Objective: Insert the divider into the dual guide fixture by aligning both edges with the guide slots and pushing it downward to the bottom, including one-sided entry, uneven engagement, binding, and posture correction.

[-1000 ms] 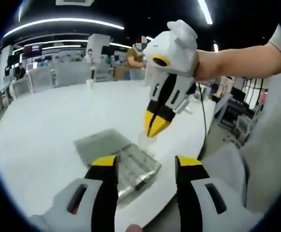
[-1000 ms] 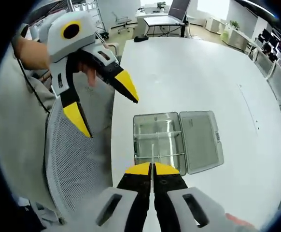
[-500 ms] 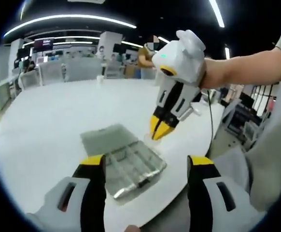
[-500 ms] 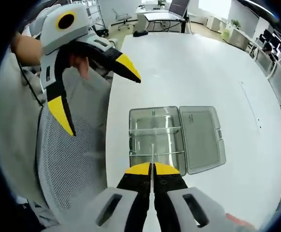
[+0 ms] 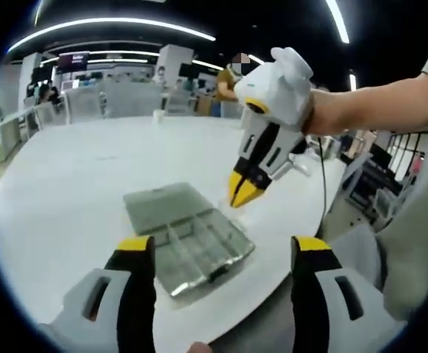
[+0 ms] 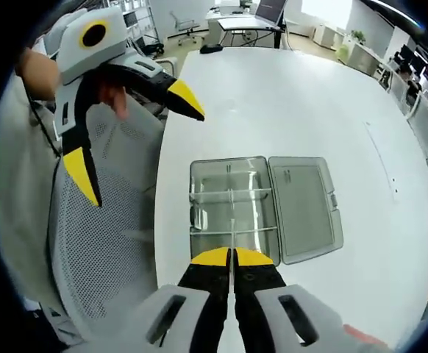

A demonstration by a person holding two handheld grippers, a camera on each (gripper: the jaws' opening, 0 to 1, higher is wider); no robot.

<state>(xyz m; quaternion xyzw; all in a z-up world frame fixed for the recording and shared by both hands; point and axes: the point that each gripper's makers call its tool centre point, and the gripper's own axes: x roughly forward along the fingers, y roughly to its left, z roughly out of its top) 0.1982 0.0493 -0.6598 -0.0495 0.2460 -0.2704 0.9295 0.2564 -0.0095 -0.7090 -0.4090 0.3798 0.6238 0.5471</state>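
Observation:
A clear plastic compartment case lies open on the white table [image 6: 295,95], its tray [image 6: 229,198] beside its flat lid [image 6: 302,209]. My right gripper [image 6: 231,257] is shut on a thin clear divider [image 6: 232,234], seen edge-on and hanging above the tray's near cross wall. In the left gripper view the right gripper [image 5: 242,193] points down over the far edge of the tray [image 5: 199,246], with the lid [image 5: 162,202] behind it. My left gripper [image 5: 223,250] is open and holds nothing, near the table's edge, and appears as the wide-spread left gripper [image 6: 129,136] beside the case.
A grey mesh chair [image 6: 104,250] stands against the table edge under the left gripper. A cable [image 5: 321,184] hangs from the right gripper. Office chairs [image 5: 81,103] and a person [image 5: 232,77] are beyond the far side of the table [image 5: 67,176].
The left gripper's jaws have spread wider and it has drawn back a little from the case. The right gripper, still shut on the divider, has come closer over the tray.

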